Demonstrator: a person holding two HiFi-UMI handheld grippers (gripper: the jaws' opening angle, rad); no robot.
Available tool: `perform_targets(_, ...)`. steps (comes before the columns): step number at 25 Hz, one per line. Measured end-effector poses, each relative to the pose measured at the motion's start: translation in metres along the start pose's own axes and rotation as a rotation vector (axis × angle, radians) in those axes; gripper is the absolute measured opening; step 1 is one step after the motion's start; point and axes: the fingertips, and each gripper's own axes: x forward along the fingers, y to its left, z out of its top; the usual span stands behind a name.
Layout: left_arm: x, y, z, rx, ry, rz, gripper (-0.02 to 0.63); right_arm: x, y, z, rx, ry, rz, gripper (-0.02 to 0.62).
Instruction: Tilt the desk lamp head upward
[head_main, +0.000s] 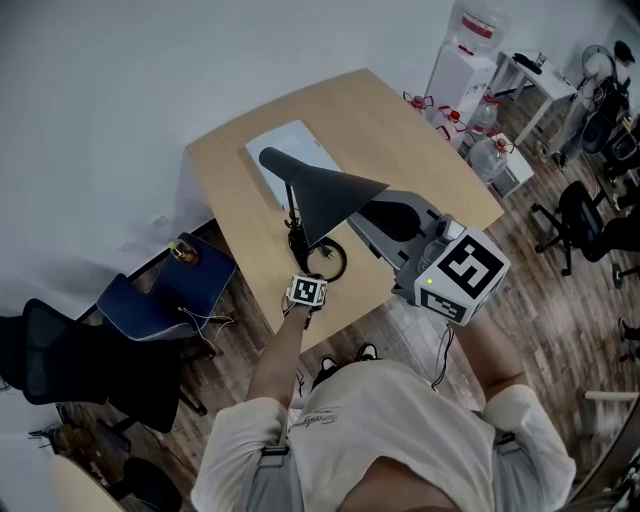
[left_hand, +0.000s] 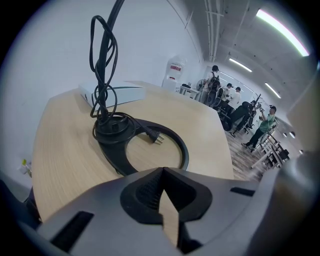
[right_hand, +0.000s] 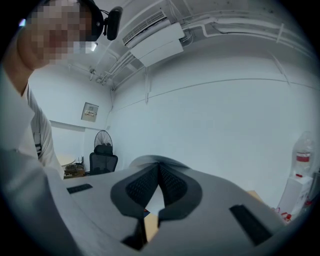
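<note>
A black desk lamp stands on the wooden table (head_main: 420, 140). Its cone-shaped head (head_main: 335, 195) points down over the ring base (head_main: 330, 262). My left gripper (head_main: 308, 285) is at the table's near edge, shut and empty, just short of the ring base (left_hand: 111, 157). The lamp's cord (left_hand: 102, 75) is wound round the stem, and its plug (left_hand: 156, 138) lies inside the ring. My right gripper (head_main: 378, 208) is beside the lamp head on its right. In the right gripper view the right gripper (right_hand: 159, 167) is shut with nothing in it, aimed up at the wall; no lamp shows there.
A flat white box (head_main: 290, 150) lies on the table behind the lamp. A blue chair (head_main: 165, 295) stands left of the table. Water bottles (head_main: 485, 150) and office chairs (head_main: 585, 215) are to the right. Several people (left_hand: 250, 117) stand far off in the room.
</note>
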Motion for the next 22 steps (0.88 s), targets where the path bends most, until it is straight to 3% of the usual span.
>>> perform_targets(22,-0.001,-0.004,-0.004,-0.013,-0.016,-0.016,0.014,0.002,0.002,0.014,-0.04,0.01,0.016,-0.005)
